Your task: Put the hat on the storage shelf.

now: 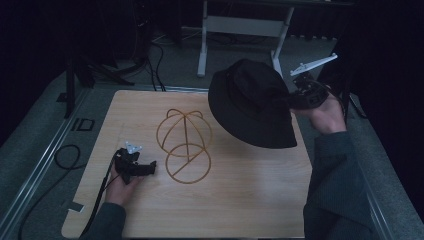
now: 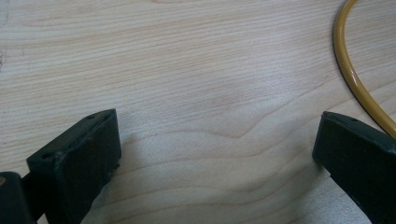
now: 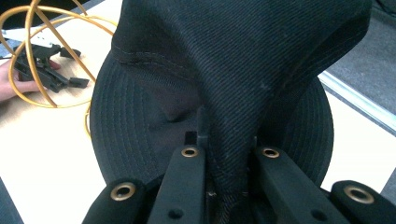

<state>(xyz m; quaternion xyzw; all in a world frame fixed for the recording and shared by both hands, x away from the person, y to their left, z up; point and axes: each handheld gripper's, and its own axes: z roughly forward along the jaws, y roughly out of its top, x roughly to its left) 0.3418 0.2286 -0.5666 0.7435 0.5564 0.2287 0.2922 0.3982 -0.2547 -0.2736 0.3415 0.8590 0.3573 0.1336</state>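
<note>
— Holding what in your right claw [image 3: 228, 161]?

— Gripping a black hat [image 1: 252, 102]. My right claw's jaws are clamped tight on a fold of its brim, the cloth bunched between them; in the right gripper view the fabric rises straight up out of the jaws and the brim spreads behind.

— Where is the hat against the tabletop [image 1: 240, 210]?

— Up in the air over the far right part of it, touching nothing below. It hangs tilted, crown toward the far side, brim edge lowest toward me.

— And the wire stand [image 1: 184, 145]?

— It sits near the middle of the tabletop, a yellow frame with a round base ring and a domed cage behind it. The hat is beside it, to its right and higher, apart from it.

— Your left claw [image 1: 149, 167]?

— Open, jaws spread wide with nothing between them. It rests low on the tabletop just left of the stand's base ring, pointing at it; in the left gripper view a curve of the yellow wire runs close by one jaw. I cannot tell whether they touch.
</note>
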